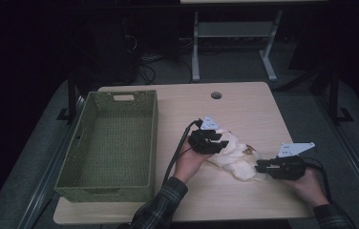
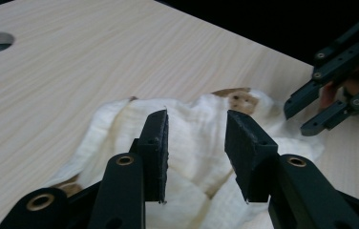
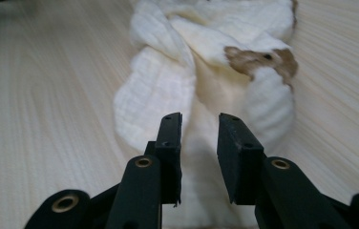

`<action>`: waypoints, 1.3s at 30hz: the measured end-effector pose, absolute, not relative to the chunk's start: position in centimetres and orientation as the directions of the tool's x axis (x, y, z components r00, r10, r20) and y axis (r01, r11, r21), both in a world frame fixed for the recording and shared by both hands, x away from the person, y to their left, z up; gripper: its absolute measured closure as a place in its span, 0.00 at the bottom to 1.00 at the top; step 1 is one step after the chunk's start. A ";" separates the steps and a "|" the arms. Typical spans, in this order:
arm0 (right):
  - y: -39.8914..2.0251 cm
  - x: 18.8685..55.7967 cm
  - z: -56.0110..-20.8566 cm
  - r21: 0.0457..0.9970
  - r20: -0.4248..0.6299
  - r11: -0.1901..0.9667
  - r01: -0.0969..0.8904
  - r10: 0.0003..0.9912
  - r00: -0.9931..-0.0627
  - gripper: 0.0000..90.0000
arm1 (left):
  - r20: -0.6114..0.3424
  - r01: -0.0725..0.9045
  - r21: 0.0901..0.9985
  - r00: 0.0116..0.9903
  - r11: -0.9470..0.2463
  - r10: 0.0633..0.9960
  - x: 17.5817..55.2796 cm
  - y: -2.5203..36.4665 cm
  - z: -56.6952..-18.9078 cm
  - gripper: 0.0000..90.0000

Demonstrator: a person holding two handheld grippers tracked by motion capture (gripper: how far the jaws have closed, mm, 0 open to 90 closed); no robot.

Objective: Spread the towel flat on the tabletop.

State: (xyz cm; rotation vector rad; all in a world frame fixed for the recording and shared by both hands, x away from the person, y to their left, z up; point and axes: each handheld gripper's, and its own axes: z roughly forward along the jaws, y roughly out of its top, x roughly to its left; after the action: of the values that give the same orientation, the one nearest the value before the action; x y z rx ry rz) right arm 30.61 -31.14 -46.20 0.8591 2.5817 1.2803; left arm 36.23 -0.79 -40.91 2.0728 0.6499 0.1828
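A crumpled cream cloth (image 1: pixel 232 155) with a brown patch lies on the wooden table (image 1: pixel 249 107), right of centre. My left gripper (image 1: pixel 223 143) rests over the cloth's left part. In the left gripper view its jaws (image 2: pixel 196 138) stand apart above the cloth (image 2: pixel 192 119), with no pad pressing on it. My right gripper (image 1: pixel 258 166) sits at the cloth's right end and points left. Its jaws (image 3: pixel 199 138) are parted, with the cloth (image 3: pixel 163 90) lying under and ahead of them. The right gripper's fingertips (image 2: pixel 311 112) also come into the left gripper view beside the brown patch (image 2: pixel 238 99).
A green woven basket (image 1: pixel 154 143) stands empty on the table's left side. A round cable hole (image 1: pixel 216 95) is near the far edge. Behind the table, on the dark floor, stands a white desk frame (image 1: pixel 235 43).
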 end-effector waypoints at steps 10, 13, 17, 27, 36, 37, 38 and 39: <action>-28.5 31.8 -46.3 0.771 0.146 0.479 0.420 0.509 -0.848 0.81 | -0.109 0.363 0.813 0.864 -0.456 0.492 36.0 -0.6 -41.5 0.61; -27.7 32.1 -46.7 0.753 0.138 0.501 0.427 0.514 -0.847 0.93 | -0.123 0.373 0.818 0.857 -0.438 0.500 36.1 -0.2 -41.4 0.60; -27.9 32.3 -46.7 0.763 0.141 0.484 0.429 0.523 -0.840 0.91 | -0.121 0.377 0.819 0.851 -0.433 0.511 36.1 0.6 -41.3 0.60; -27.8 33.0 -46.9 0.762 0.176 0.464 0.452 0.524 -0.834 0.93 | -0.113 0.378 0.814 0.848 -0.442 0.518 36.1 1.4 -41.4 0.58; -27.6 33.0 -46.3 0.788 0.163 0.452 0.418 0.501 -0.850 1.00 | -0.105 0.376 0.815 0.844 -0.441 0.525 36.2 2.0 -41.4 0.58; -27.5 32.9 -46.1 0.796 0.167 0.445 0.411 0.490 -0.855 1.00 | -0.107 0.378 0.816 0.842 -0.438 0.528 36.2 2.0 -41.4 0.58; -27.3 32.7 -45.8 0.806 0.168 0.437 0.400 0.479 -0.862 1.00 | -0.106 0.378 0.816 0.842 -0.437 0.530 36.1 2.1 -41.3 0.58; -27.1 32.5 -45.6 0.813 0.170 0.431 0.391 0.466 -0.868 1.00 | -0.106 0.377 0.818 0.841 -0.435 0.531 36.1 2.1 -41.3 0.58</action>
State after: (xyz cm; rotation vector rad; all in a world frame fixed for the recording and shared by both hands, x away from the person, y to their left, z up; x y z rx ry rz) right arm 32.51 -27.06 -45.57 0.7764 2.5891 1.4372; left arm 36.13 2.12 -41.26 2.0760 0.6635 0.2062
